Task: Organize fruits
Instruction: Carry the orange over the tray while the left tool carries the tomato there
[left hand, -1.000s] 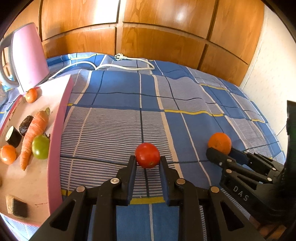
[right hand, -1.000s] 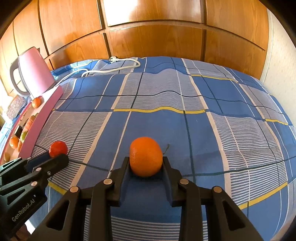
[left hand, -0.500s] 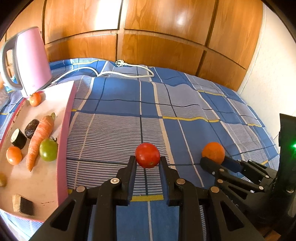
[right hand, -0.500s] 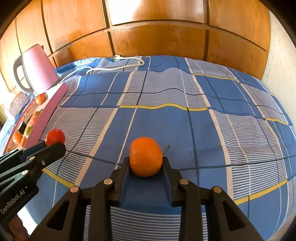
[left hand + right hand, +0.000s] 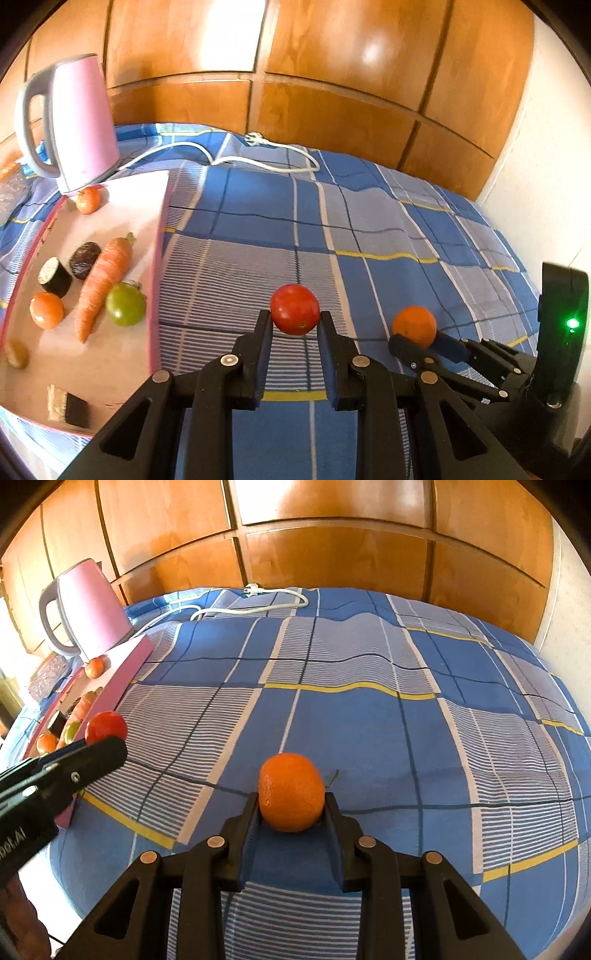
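I see the left gripper clamped on the red tomato and risen slightly since a second ago, so more of the pink tray and kettle shows; I judge the lift under way. The right gripper grips the orange, position unchanged. Both fruits hang over the blue checked bedspread, wooden cupboard doors behind, white cable lying loose.
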A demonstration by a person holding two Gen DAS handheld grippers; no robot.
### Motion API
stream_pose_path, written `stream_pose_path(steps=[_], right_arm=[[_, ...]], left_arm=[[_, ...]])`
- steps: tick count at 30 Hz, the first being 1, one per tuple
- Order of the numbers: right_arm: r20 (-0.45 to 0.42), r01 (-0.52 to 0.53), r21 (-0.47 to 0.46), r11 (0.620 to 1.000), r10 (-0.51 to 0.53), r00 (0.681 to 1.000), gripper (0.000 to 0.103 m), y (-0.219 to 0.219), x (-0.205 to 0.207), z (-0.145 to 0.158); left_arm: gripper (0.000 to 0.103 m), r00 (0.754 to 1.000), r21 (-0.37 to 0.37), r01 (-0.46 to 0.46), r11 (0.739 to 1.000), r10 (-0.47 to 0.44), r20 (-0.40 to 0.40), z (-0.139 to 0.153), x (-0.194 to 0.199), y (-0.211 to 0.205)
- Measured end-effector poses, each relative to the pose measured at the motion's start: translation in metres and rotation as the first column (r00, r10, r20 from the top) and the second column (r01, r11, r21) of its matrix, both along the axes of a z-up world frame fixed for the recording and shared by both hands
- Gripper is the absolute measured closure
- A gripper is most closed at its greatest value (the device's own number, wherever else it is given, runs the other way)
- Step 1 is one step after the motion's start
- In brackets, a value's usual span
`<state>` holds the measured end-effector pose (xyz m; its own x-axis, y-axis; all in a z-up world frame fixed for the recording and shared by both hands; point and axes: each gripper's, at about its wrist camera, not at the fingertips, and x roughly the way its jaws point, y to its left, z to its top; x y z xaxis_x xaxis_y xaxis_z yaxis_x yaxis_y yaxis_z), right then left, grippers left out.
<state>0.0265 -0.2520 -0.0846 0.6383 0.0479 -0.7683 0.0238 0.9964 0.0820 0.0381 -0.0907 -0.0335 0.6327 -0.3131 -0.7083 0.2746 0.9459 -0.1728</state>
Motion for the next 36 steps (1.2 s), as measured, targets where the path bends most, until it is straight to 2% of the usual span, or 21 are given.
stream_pose_path(steps=[11, 19, 28, 36], right_arm=[[0.015, -0.097, 0.023, 0.995, 0.096, 0.995, 0.071, 0.028, 0.009, 0.015], [0.029, -0.187, 0.054, 0.981, 0.186, 0.982, 0.071, 0.054, 0.017, 0.028], [0.047, -0.316, 0.065, 0.947, 0.313, 0.949, 0.071, 0.096, 0.025, 0.039], [0.068, -0.433, 0.076, 0.898, 0.428, 0.901, 0.071, 0.137, 0.026, 0.052]], left_arm=[[0.079, 0.991, -0.032, -0.134, 0.991, 0.134, 0.008, 0.013, 0.011, 0.052], [0.079, 0.966, -0.051, -0.258, 0.965, 0.259, 0.007, 0.017, 0.017, 0.100], [0.079, 0.933, -0.064, -0.358, 0.931, 0.359, -0.002, 0.014, 0.013, 0.149], [0.078, 0.908, -0.082, -0.419, 0.904, 0.419, -0.023, 0.010, 0.003, 0.183]])
